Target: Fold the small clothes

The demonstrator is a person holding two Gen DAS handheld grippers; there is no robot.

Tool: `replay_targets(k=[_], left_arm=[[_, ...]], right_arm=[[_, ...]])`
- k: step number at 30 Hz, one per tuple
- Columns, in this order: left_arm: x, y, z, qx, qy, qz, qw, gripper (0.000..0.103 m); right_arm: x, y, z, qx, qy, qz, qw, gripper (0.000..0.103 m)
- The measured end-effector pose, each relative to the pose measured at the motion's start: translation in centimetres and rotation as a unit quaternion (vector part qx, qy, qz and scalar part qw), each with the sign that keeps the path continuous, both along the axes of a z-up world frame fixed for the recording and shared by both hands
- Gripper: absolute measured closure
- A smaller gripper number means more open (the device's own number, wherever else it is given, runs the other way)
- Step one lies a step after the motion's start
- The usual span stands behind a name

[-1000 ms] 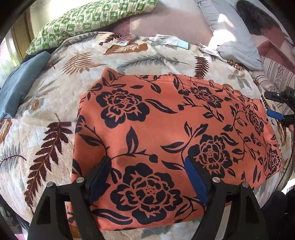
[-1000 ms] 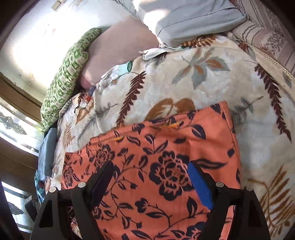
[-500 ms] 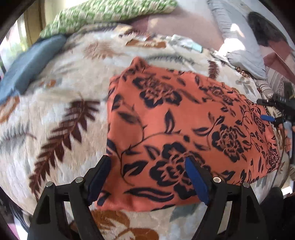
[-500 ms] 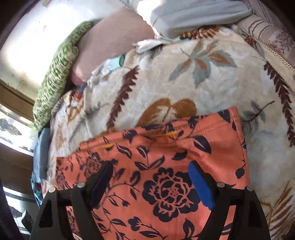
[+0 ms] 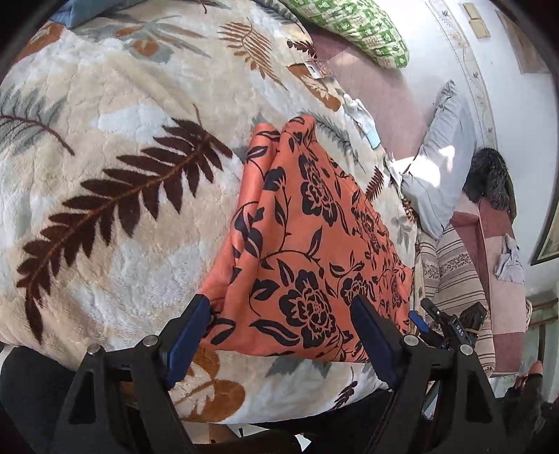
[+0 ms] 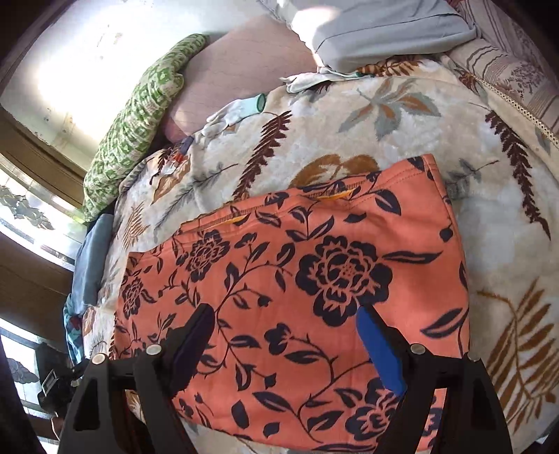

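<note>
The orange floral garment (image 5: 314,244) lies folded on the leaf-patterned blanket (image 5: 122,209), one piece only, its stitched hem (image 6: 314,195) at the far side in the right wrist view; the left gripper (image 5: 279,335) stands wide open at the garment's near left corner, its left pad (image 5: 185,335) touching or just beside the cloth edge and gripping nothing; the right gripper (image 6: 290,345) is likewise spread wide above the garment's near right part, with cloth showing between both blue pads and nothing pinched, though whether the pads rest on the fabric is hard to tell. Two grippers show in all; in the left wrist view the right one appears small at the garment's far end. One green patterned pillow (image 6: 136,115) and one grey pillow (image 6: 384,28) lie near the head of the bed. Bare blanket stretches to the left of the garment and beyond its hem; its near edge lies close to the blanket's front drop.
</note>
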State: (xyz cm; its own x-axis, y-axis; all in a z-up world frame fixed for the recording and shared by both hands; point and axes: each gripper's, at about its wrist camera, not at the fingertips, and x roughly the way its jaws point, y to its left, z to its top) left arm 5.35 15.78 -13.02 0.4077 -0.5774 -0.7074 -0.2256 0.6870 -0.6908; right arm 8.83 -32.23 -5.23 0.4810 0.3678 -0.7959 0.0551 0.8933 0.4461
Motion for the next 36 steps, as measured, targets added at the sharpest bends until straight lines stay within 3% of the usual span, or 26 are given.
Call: replay_targets(k=[7,8,9,10,13,17,20,21,23,24,26,28,33,35,36], left_arm=[[0.3,-1.5,-0.9,0.047,0.017,-0.011,0.9987,0.021],[0.1,-1.6,-0.7,0.054,0.013,-0.010,0.9984,0.030],[0.0,-1.7,-0.5,0.067,0.011,-0.015,0.9976,0.048],[0.1,-2.0,-0.4,0.086,0.017,-0.030,0.9957,0.099],[-0.8,-1.9,0.3,0.086,0.025,-0.017,0.9959,0.100],[-3.7,-1.5,3.6,0.082,-0.015,0.013,0.9965,0.099],[-3.2,-1.0,-0.9,0.114,0.046,0.022,0.9922,0.098],[-2.7,-0.6,-3.0,0.113,0.069,0.020,0.9910,0.098],[-2.3,0.0,-3.6,0.086,0.065,0.027,0.9938,0.096],[-2.2,0.0,-2.8,0.085,0.056,0.027,0.9945,0.095],[-1.8,-0.3,-1.2,0.107,0.020,0.018,0.9938,0.067],[-1.5,-0.5,0.7,0.137,-0.003,0.023,0.9903,0.049],[-1.8,-1.4,5.0,0.181,-0.076,0.037,0.9799,0.048],[-1.3,-2.2,6.4,0.179,-0.097,0.032,0.9786,0.048],[-1.1,-2.8,7.0,0.176,-0.108,0.025,0.9783,0.048]], right_arm=[[-2.2,0.7,-1.5,0.006,0.011,0.001,1.000,0.017],[-2.4,0.9,-1.5,0.006,0.010,0.003,1.000,0.017],[-2.6,1.0,-1.6,0.004,0.009,0.006,1.000,0.017],[-2.7,1.1,-1.7,0.003,0.009,0.008,1.000,0.017],[-2.7,1.2,-2.2,0.000,0.015,0.009,1.000,0.017],[-2.9,0.6,-2.7,0.000,0.016,-0.004,1.000,0.017],[-2.8,0.1,-3.5,-0.004,0.030,-0.008,1.000,0.017],[-2.7,0.1,-3.6,-0.004,0.031,-0.007,0.999,0.017],[-2.6,0.3,-3.3,-0.006,0.029,-0.001,1.000,0.017],[-2.7,0.5,-2.9,-0.008,0.025,0.004,1.000,0.017],[-2.8,0.8,-2.2,-0.013,0.012,0.018,1.000,0.017],[-2.8,0.8,-1.8,-0.018,0.008,0.017,1.000,0.017],[-2.5,-0.8,-2.2,0.018,0.000,0.001,1.000,0.017],[-1.3,-2.5,-5.6,0.045,0.057,-0.025,0.997,0.017],[-1.2,-3.5,-6.5,0.081,0.063,-0.042,0.994,0.017]])
